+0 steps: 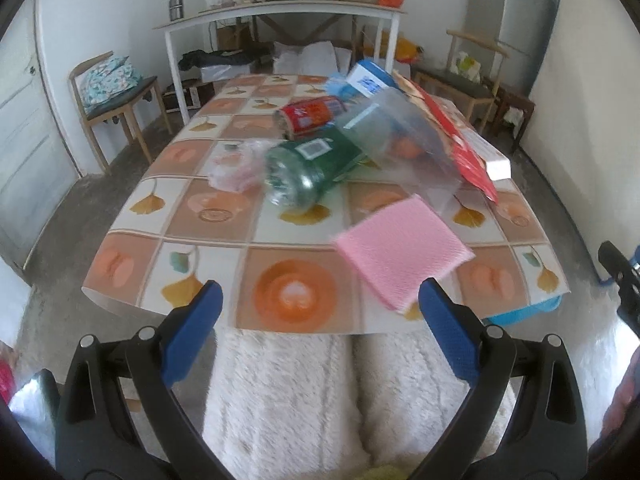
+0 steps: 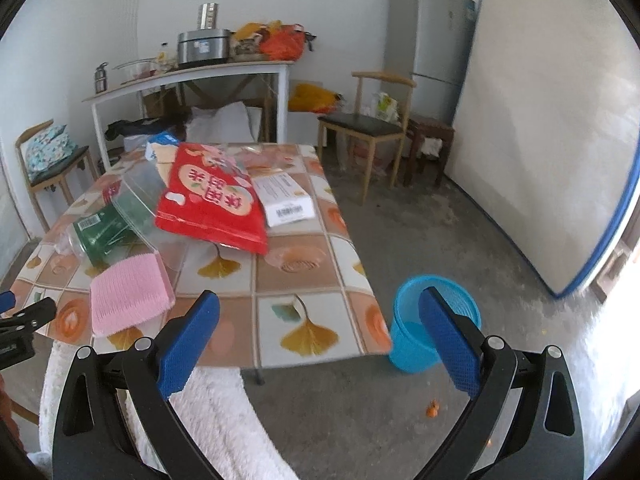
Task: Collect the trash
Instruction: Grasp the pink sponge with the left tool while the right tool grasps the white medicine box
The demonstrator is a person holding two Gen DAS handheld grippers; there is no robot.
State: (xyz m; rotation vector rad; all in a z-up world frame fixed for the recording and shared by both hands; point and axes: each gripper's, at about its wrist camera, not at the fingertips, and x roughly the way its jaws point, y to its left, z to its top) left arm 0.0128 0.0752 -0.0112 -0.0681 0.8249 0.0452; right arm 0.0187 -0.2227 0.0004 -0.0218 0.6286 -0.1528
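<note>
Across the middle of the left wrist view, a table (image 1: 132,224) with a ginkgo-leaf patterned cover carries the trash: a green plastic bottle (image 1: 308,168) lying on its side at centre, a red can (image 1: 310,116) just behind it, a crumpled clear bag (image 1: 236,164) to its left, a clear plastic sheet (image 1: 404,140) to its right, and a red snack packet (image 1: 460,140) further right, overlapping a white box (image 1: 494,160). Lower right of centre lies a pink cloth (image 1: 402,250), near the table's front edge. At the bottom, the left gripper (image 1: 320,304) hangs with jaws spread wide, empty, above fluffy white fabric (image 1: 288,400). Lower right of the right wrist view, a blue wastebasket (image 2: 416,344) stands on the floor beside the table's corner, partly behind the right gripper (image 2: 320,308), whose jaws likewise gape, empty.
</note>
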